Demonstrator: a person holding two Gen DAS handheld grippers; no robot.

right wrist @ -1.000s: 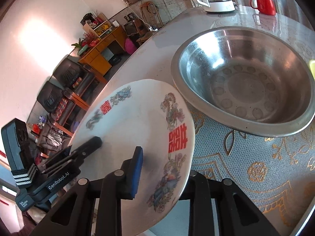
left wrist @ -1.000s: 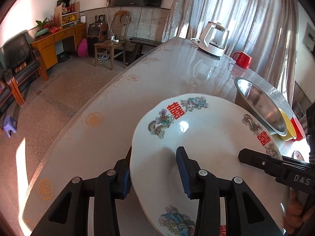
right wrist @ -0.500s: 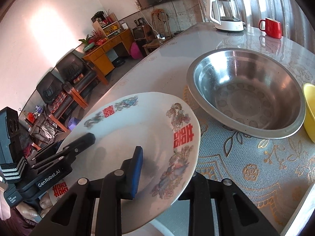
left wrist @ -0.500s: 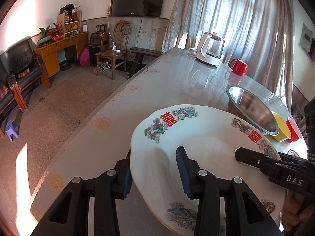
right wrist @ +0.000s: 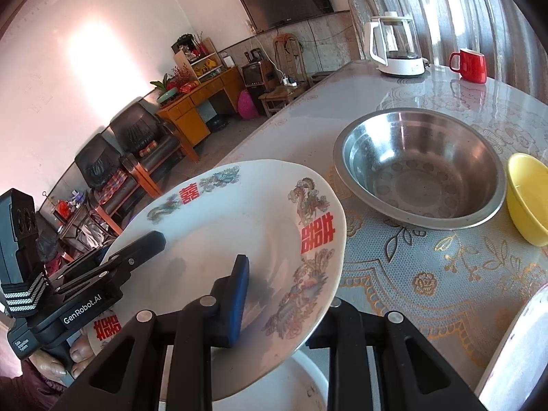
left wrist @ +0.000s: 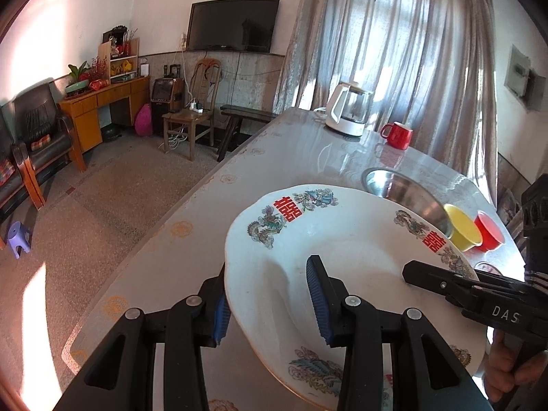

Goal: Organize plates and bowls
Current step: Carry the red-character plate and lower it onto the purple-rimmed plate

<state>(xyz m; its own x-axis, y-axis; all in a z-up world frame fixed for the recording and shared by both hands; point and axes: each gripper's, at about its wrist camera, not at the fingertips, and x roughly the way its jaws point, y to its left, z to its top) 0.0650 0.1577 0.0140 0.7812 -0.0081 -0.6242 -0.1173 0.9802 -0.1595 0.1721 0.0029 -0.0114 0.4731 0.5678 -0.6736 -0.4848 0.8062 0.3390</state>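
The long glossy tabletop (right wrist: 428,287), covered by a gold-patterned cloth, carries the wares toward its near right end. A large white porcelain plate with red double-happiness characters and dragon motifs (left wrist: 349,250) is held clear above the tabletop's near edge, tilted. It is gripped at two rims at once: the left hand-held gripper (left wrist: 270,303) is closed across its left rim, one blue pad below and one on the face, and the right hand-held gripper (right wrist: 284,294) is clamped on the opposite rim, the far finger hidden beneath the plate.

A wide stainless steel bowl (right wrist: 421,167) stands just beyond the plate, with a small yellow bowl (right wrist: 527,198) beside it and a small red bowl (left wrist: 488,231) next to that, toward the right edge. Part of another white dish (right wrist: 284,387) is seen under the held plate, probably the stack meant for it.

The plate is best kept level, both grips being held firm. It should be lowered squarely, so that no rim is knocked against the steel bowl.
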